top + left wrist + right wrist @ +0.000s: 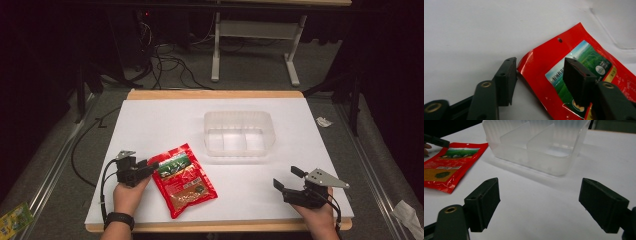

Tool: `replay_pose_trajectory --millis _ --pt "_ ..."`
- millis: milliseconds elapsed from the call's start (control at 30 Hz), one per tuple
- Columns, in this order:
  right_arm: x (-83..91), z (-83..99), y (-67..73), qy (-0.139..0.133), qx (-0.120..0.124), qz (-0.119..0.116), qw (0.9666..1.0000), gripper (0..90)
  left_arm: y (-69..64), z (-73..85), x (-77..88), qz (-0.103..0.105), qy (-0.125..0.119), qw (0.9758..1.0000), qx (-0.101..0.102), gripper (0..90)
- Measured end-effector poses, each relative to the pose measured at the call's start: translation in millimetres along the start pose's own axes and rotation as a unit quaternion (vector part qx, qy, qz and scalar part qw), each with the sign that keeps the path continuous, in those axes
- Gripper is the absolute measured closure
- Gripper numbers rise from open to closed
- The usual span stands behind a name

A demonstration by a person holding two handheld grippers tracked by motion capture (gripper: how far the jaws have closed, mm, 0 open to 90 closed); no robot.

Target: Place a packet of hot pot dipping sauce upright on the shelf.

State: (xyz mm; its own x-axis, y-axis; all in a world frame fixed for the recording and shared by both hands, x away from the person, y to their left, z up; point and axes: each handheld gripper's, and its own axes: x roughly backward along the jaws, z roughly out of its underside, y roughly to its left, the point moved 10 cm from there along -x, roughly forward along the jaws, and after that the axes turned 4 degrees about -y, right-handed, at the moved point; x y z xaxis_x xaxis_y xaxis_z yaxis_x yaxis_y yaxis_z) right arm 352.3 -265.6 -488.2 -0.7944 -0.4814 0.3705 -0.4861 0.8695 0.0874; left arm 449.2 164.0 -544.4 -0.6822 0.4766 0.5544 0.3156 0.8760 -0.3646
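A red snack packet [183,180] with a green picture label lies flat on the white table [150,120], front left. My left gripper [151,166] is open at the packet's upper left corner. In the left gripper view the gripper [540,75] straddles that corner of the packet [541,56]: one jaw stands on the bare table beside its edge, the other over the label. My right gripper [286,178] is open near the front right edge, with nothing between its fingers. In the right gripper view, the gripper [541,202] faces a clear plastic container [554,162] and the packet [449,167].
The clear container [239,150], split by dividers into three compartments, stands at the table's middle back. Cables run over the floor beyond and left of the table. A green packet [15,217] lies on the floor front left, and crumpled paper [324,121] at the right.
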Motion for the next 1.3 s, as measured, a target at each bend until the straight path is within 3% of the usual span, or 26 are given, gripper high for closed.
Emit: replay_pose_trajectory --millis 100,233,500,633,833,1033,1200,1233,1267,1300 --pt "0.8 -0.3 -1.2 0.0 -0.005 0.0 1.0 17.4 -2.8 -1.1 1.0 0.016 -0.009 0.9997 0.018 54.9" --pt "1.7 -1.0 -2.8 -0.001 -0.003 0.001 1.0 17.4 -6.4 -0.6 1.9 0.026 -0.012 0.9995 0.01 64.4" --pt "2.7 -1.9 -2.0 -0.003 0.0 0.001 1.0 17.5 -20.2 -6.7 12.9 0.056 -0.042 0.9975 -0.006 72.3" --pt "1.3 -1.4 -1.0 0.0 -0.004 0.001 1.0 17.5 -23.0 -1.4 6.7 0.055 -0.024 0.9979 -0.023 73.8" --pt "1.7 -1.6 0.4 -0.003 0.002 -0.003 1.0 17.9 -30.4 -2.3 8.3 0.05 -0.026 0.997 -0.053 86.0" --pt "0.3 -0.8 -0.3 -0.002 -0.005 -0.005 1.0 17.9 -37.4 -7.6 14.8 0.041 -0.048 0.9951 -0.076 89.2" --pt "3.1 -2.2 1.1 -0.005 -0.007 -0.005 0.9999 18.1 -49.6 -14.8 29.7 0.048 -0.079 0.9914 -0.093 89.7" --pt "3.3 -2.4 1.3 -0.006 -0.009 -0.005 0.9999 18.1 -58.0 -17.8 32.7 0.056 -0.097 0.9913 -0.069 89.6" --pt "3.2 -2.3 1.6 -0.006 -0.009 -0.006 0.9999 18.1 -54.5 -19.0 37.4 0.051 -0.094 0.9895 -0.098 89.7" --pt "2.9 -2.1 1.8 -0.005 -0.008 -0.006 0.9999 18.0 -56.2 -20.3 39.9 0.053 -0.099 0.9888 -0.098 89.7"
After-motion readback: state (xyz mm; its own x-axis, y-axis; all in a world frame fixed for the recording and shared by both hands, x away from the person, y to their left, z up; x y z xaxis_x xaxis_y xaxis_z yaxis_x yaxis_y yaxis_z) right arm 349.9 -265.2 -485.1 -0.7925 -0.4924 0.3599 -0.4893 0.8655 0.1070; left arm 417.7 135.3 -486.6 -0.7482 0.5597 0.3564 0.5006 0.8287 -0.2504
